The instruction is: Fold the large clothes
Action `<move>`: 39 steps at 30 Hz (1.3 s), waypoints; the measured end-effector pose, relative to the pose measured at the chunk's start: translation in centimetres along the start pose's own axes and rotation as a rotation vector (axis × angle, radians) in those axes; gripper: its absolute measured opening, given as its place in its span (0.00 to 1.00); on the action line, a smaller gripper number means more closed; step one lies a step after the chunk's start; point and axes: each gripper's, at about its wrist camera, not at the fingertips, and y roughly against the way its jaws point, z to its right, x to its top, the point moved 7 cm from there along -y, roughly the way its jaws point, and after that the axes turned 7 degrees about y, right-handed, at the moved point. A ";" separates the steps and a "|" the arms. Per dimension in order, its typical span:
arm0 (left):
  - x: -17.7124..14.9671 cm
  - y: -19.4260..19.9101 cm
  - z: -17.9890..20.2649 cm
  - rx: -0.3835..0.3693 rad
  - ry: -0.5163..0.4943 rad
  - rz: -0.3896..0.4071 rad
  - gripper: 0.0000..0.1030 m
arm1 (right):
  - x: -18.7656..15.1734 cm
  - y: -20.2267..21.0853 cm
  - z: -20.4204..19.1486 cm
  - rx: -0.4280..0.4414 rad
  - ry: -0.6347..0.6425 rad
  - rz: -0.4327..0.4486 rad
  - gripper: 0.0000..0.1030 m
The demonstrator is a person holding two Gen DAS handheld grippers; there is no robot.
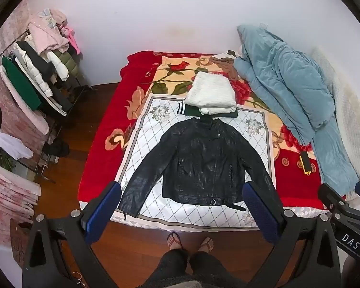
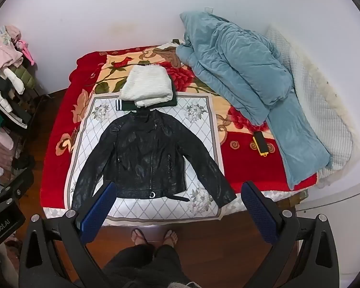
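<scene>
A black leather jacket (image 1: pixel 199 165) lies flat, front up, sleeves spread, on a white diamond-pattern cloth (image 1: pixel 153 124) on the bed; it also shows in the right wrist view (image 2: pixel 148 160). My left gripper (image 1: pixel 182 206) is open and empty, held high above the bed's near edge. My right gripper (image 2: pixel 177 204) is open and empty, also above the near edge. Behind the jacket's collar lies a folded white fluffy garment (image 1: pixel 212 93) on a folded dark green one (image 1: pixel 192 111).
A red floral blanket (image 1: pixel 100 158) covers the bed. A blue quilt (image 1: pixel 290 91) is heaped at the right, with a yellow-black device (image 1: pixel 305 162) beside it. A clothes rack (image 1: pixel 36 72) stands at the left. The person's feet (image 1: pixel 190 241) stand on the wood floor.
</scene>
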 end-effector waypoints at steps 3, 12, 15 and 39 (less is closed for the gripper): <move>0.0 0.0 0.0 0.004 -0.005 -0.006 1.00 | 0.1 -0.1 0.2 0.000 0.001 0.001 1.00; 0.4 0.0 0.8 0.001 -0.005 -0.002 1.00 | 0.1 -0.2 0.3 -0.001 0.001 0.001 1.00; 0.4 0.1 1.2 0.001 -0.004 -0.001 1.00 | 0.1 -0.2 0.2 0.000 0.001 0.002 1.00; 1.3 0.8 1.5 -0.004 -0.002 0.007 1.00 | 2.1 0.4 1.0 0.001 0.000 0.013 1.00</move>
